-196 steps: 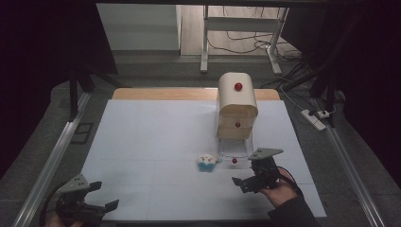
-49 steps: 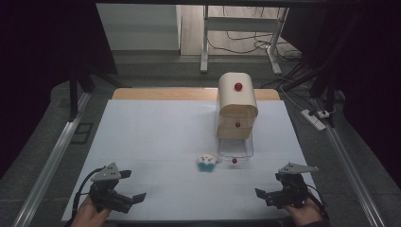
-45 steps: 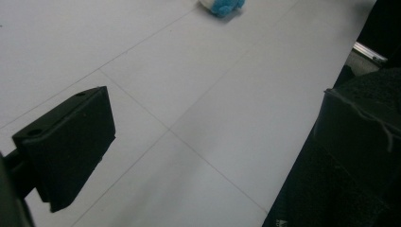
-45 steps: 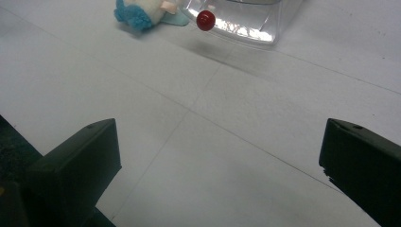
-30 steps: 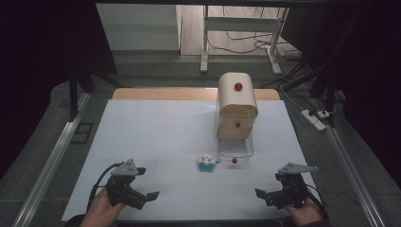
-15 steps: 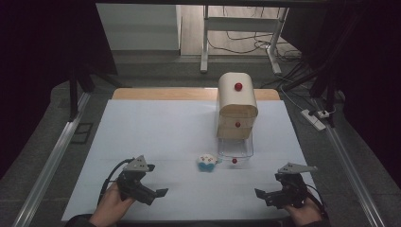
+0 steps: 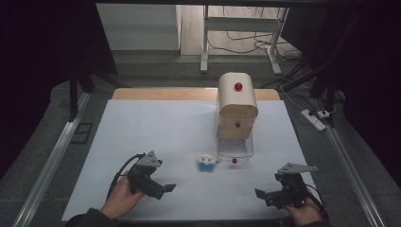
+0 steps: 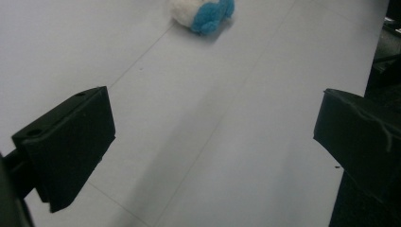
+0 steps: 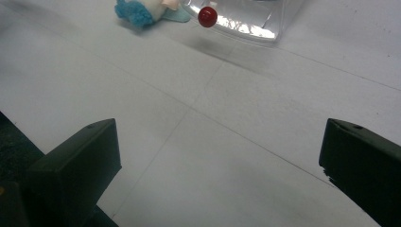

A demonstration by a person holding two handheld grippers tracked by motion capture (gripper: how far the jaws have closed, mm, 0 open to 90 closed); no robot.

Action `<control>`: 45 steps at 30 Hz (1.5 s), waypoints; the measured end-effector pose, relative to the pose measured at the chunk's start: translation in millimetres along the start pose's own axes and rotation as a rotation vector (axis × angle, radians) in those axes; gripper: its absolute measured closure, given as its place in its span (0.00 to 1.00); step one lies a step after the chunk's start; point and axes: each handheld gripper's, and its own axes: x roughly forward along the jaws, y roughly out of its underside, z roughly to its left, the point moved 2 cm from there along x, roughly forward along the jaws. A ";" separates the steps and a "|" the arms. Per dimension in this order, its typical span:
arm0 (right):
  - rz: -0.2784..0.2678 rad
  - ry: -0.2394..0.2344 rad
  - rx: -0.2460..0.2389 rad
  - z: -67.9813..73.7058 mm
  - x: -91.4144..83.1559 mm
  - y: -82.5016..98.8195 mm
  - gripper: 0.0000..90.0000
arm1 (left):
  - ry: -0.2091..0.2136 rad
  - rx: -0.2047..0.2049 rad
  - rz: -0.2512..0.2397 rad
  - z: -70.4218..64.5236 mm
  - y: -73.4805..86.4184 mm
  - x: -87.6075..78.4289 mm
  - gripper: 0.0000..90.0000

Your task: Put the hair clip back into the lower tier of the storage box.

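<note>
In the high view the left gripper (image 7: 163,188) has moved from the desk's near left corner toward the toy (image 7: 207,162), jaws released; the right gripper (image 7: 265,195) stays released by the near edge. The left gripper view shows the toy (image 8: 203,12) ahead; in the right gripper view it (image 9: 142,10) lies beside the drawer (image 9: 246,16).

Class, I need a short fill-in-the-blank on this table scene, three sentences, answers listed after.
1. The knob on the pulled-out clear drawer is coloured ____.
2. The jaws of the left hand-held gripper stand ____.
3. The small plush toy is white and ____.

Missing words: red; open; blue
</note>
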 end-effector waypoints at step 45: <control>0.012 -0.010 -0.002 -0.1 1.1 0.0 0.00 | 0.048 0.114 0.040 5.1 -56.6 62.1 0.00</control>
